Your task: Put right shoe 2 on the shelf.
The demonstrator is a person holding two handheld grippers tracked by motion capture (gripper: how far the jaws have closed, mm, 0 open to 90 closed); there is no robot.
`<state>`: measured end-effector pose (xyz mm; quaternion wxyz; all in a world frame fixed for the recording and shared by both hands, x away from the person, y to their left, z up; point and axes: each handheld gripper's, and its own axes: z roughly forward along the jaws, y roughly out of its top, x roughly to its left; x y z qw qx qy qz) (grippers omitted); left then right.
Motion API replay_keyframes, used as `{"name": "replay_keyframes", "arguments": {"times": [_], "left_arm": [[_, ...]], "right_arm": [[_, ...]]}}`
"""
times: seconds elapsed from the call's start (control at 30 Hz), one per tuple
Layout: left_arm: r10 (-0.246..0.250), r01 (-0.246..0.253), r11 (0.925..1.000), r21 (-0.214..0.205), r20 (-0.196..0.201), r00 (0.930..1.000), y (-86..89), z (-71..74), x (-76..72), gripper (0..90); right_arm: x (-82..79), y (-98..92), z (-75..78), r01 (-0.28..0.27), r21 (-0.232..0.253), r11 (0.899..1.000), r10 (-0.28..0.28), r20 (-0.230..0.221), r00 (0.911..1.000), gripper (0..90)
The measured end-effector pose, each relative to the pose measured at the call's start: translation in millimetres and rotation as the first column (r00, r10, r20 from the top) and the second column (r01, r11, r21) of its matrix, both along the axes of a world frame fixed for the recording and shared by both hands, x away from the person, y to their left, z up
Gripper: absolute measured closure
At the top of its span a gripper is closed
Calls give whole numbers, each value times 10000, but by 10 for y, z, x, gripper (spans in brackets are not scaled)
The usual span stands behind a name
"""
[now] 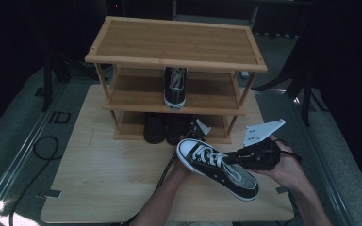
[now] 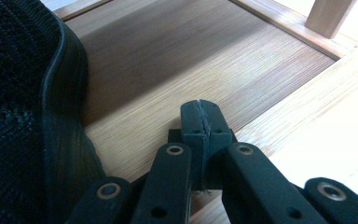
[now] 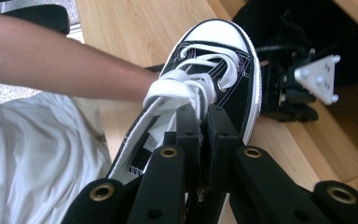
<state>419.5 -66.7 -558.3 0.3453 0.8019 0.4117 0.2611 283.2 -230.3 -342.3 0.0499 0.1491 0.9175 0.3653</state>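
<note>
The right gripper (image 1: 239, 157) is carrying a black sneaker (image 1: 217, 168) above the table (image 1: 103, 174), toe toward the shoe rack (image 1: 174, 61). Its jaws are pinched tight, probably on the shoe's side wall. Next, I think, it must go beside the other sneaker (image 1: 175, 87). The left gripper (image 2: 200, 119) rests low by the bottom shelf, jaws closed and empty.

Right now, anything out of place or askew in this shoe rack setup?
One thing: the black-and-white sneaker is off the rack, held tilted above the table by the right gripper, shut on its side wall. Its apparent mate sits squarely on the middle shelf. The left gripper is shut, empty, by the dark shoes on the bottom shelf.
</note>
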Motion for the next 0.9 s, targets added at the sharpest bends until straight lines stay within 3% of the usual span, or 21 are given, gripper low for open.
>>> {"name": "replay_keyframes", "arguments": {"times": [0.37,0.6,0.9], "left_arm": [[9,-9,10000,3,-4,10000,1,0,-1,900],[35,-35,10000,7,-59,10000,-1,6,-3,900],[-65,65,10000,63,-11,10000,5,5,3,900]], "right_arm": [[88,113,145,25,620,9981,-41,251,9997,861],[171,86,245,490,702,9963,-528,538,9972,861],[258,-17,372,940,1269,9875,-1036,711,9921,861]]}}
